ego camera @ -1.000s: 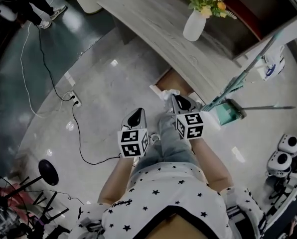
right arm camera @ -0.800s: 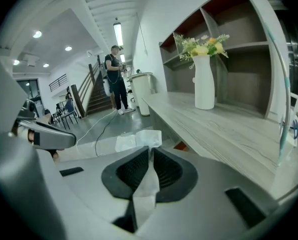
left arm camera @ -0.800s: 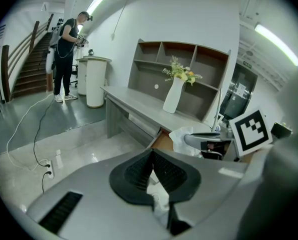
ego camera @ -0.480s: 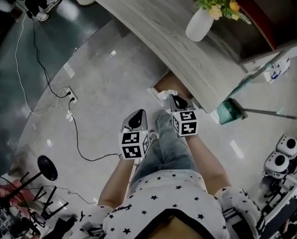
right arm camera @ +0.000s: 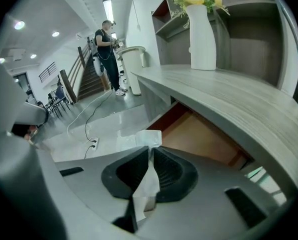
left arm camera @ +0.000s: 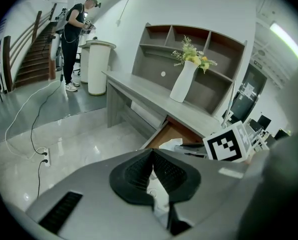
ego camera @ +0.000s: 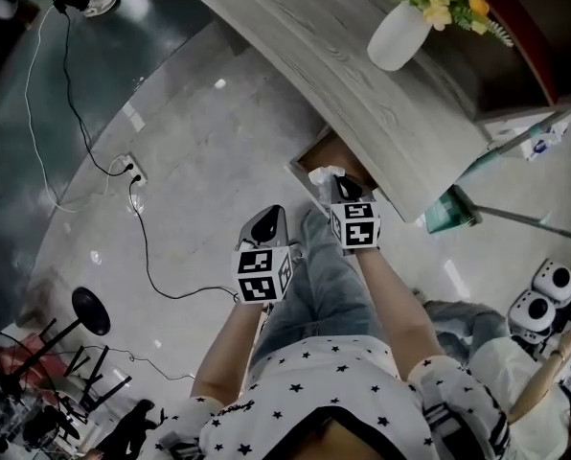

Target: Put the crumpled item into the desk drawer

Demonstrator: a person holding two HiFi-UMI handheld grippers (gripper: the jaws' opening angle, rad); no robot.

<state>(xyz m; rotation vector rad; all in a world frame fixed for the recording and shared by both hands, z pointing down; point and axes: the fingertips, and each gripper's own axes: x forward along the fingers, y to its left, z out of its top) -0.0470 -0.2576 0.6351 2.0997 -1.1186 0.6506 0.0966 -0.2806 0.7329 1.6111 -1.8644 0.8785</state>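
The crumpled item is a white wad of paper, and my right gripper is shut on it. It sticks out past the jaws just above the front edge of the open desk drawer, whose brown bottom lies straight ahead under the grey wooden desk. My left gripper hangs lower left over the floor, beside my knee, with its jaws shut and nothing seen between them. In the left gripper view the right gripper's marker cube and the paper show by the drawer.
A white vase with flowers stands on the desk. A cable and floor socket lie to the left on the glossy floor. A teal dustpan leans right of the drawer. Another person crouches at the lower right.
The head view has swung toward the desk, which now fills more of the top. My right gripper keeps the paper at the drawer's front. A person has come into view at lower right.
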